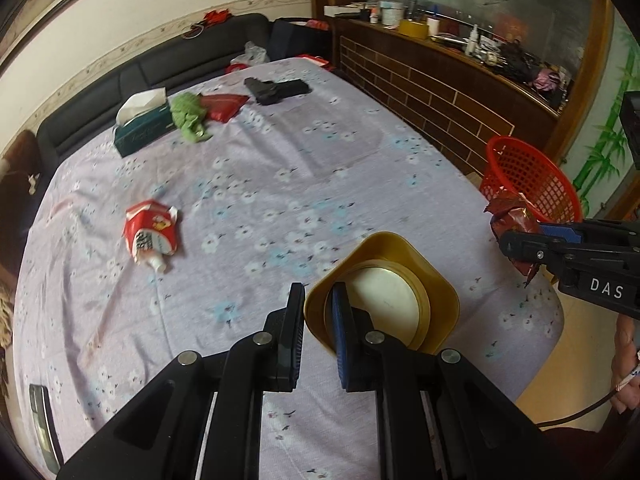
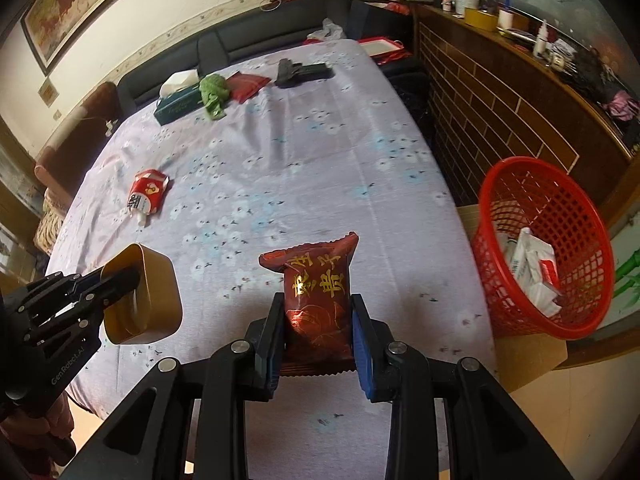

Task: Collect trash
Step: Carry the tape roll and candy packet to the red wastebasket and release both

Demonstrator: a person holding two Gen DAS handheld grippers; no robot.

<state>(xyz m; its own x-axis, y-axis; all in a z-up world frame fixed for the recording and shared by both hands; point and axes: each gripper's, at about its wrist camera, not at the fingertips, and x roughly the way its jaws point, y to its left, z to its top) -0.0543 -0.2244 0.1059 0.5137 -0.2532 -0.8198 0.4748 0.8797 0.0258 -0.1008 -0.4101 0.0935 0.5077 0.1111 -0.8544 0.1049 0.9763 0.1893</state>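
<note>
My left gripper (image 1: 319, 287) is shut on the wall of a gold plastic tub (image 1: 400, 248), one finger inside it and one outside, and holds it tilted above the table's near edge. A pale round lid lies inside the tub. My right gripper (image 2: 316, 300) is shut on a dark red snack packet (image 2: 316, 276) with gold characters, held upright over the table. To its right a red mesh basket (image 2: 548, 240) stands beside the table with white and red wrappers in it. A crumpled red and white pouch (image 1: 150, 232) lies on the lilac flowered tablecloth (image 1: 280, 184) at the left.
At the table's far end lie a green tissue box (image 1: 140, 128), a green cloth (image 1: 188, 118), a red pouch (image 1: 224, 106) and a black object (image 1: 276, 88). A black sofa (image 1: 160, 60) runs behind. A wooden cabinet (image 1: 440, 92) stands on the right. The basket rests on a cardboard box (image 2: 528, 356).
</note>
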